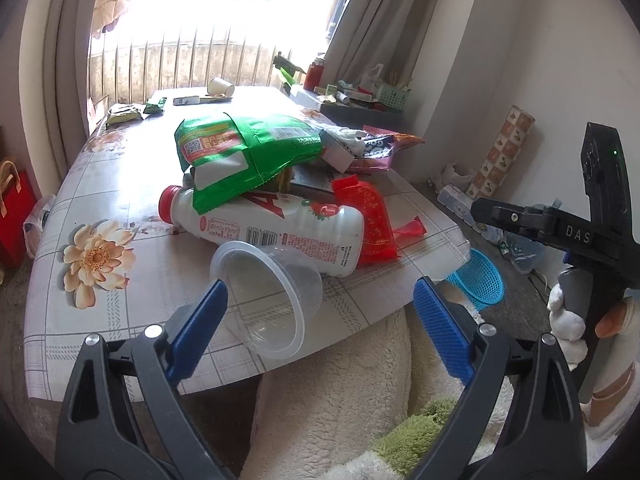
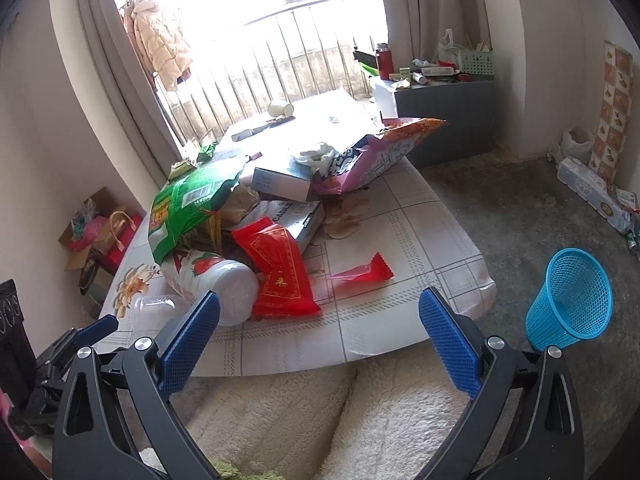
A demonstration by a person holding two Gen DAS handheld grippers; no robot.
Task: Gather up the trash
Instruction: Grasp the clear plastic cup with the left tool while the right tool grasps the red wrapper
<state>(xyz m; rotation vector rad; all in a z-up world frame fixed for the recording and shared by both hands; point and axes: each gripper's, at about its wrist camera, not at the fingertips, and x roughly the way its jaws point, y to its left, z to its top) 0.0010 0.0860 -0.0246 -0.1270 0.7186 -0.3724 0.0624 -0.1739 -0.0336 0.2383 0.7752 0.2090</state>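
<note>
I hold the left gripper (image 1: 320,312) with its jaws wide apart, around the clear cup (image 1: 272,296) without pressing it; the cup lies tipped at the table's (image 1: 120,184) near edge. Just behind it the milk bottle (image 1: 276,224) lies on its side under the green bag (image 1: 240,152), with a red packet (image 1: 372,220) to its right. My right gripper (image 2: 320,324) has its jaws open on nothing above the near edge. The table's near-right corner is bare apart from a small red wrapper (image 2: 364,272). The blue basket (image 2: 572,300) stands on open floor to the right, clear of the table.
</note>
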